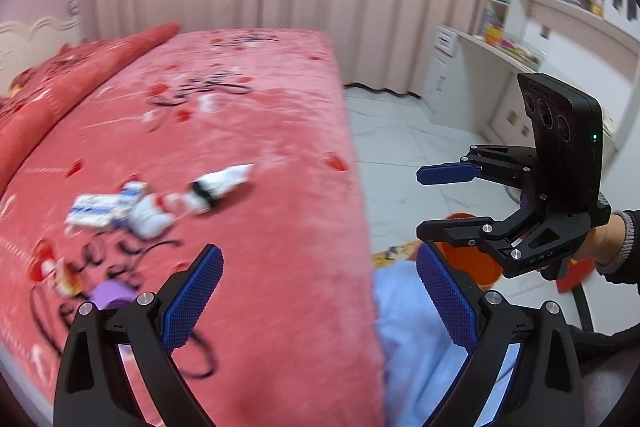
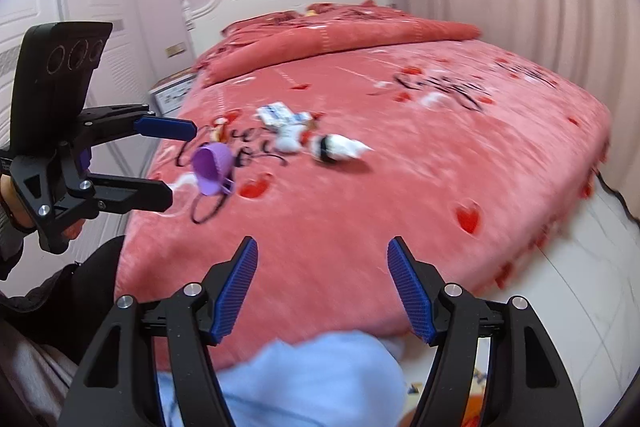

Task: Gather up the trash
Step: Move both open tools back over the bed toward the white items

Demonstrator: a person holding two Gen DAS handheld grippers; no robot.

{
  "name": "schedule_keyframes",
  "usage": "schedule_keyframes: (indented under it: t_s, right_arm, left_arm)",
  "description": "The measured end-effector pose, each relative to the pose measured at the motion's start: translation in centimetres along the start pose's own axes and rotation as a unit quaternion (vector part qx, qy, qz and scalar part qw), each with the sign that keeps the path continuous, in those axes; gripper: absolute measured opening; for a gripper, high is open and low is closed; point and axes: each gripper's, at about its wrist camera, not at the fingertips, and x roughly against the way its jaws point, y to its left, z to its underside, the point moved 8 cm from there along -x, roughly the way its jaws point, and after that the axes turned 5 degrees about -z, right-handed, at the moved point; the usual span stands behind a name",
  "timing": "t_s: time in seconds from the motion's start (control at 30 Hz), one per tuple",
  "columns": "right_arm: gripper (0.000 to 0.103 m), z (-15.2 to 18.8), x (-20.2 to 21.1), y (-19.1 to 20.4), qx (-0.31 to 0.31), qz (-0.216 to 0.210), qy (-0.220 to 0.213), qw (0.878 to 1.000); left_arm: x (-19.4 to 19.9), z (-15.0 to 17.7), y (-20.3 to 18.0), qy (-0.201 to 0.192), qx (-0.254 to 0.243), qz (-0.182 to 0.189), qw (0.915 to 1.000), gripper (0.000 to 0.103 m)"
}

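- The left gripper point(image 2: 182, 161) hangs over the bed's left edge with its jaws spread wide and nothing between them.
- A purple cup point(image 2: 212, 169) lies tipped on the red blanket point(image 2: 400, 187), just beside that gripper's fingertips.
- Farther up the bed, a blue-and-white wrapper point(image 2: 276, 115), crumpled white trash point(image 2: 290, 141) and a white packet point(image 2: 340, 149) lie close together.
- The right gripper point(image 2: 322, 291) hovers above the blanket's near edge, jaws apart and empty.
- An orange bin point(image 1: 470, 261) sits on the floor beside the bed, partly hidden.
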Motion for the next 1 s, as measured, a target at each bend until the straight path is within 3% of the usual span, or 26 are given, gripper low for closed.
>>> schedule_keyframes:
  t_s: [0.37, 0.73, 1.0]
  right_arm:
    - [0.068, -6.1, -8.9, 6.8, 0.062, -0.060, 0.021, 0.996]
    - [0.068, -10.1, -16.1, 7.6, 0.078, -0.082, 0.043, 0.993]
    - [0.068, -12.2, -20.6, 7.4, 0.082, -0.083, 0.053, 0.992]
  left_arm:
    - [3.5, 2.5, 11.0, -0.007, 0.067, -0.053, 0.9963, 0.096]
    - [2.0, 2.0, 20.6, 0.003, 0.091, -0.086, 0.9921, 0.096]
    - [-1.4, 2.7, 25.7, 0.027, 0.103, -0.082, 0.9910, 0.096]
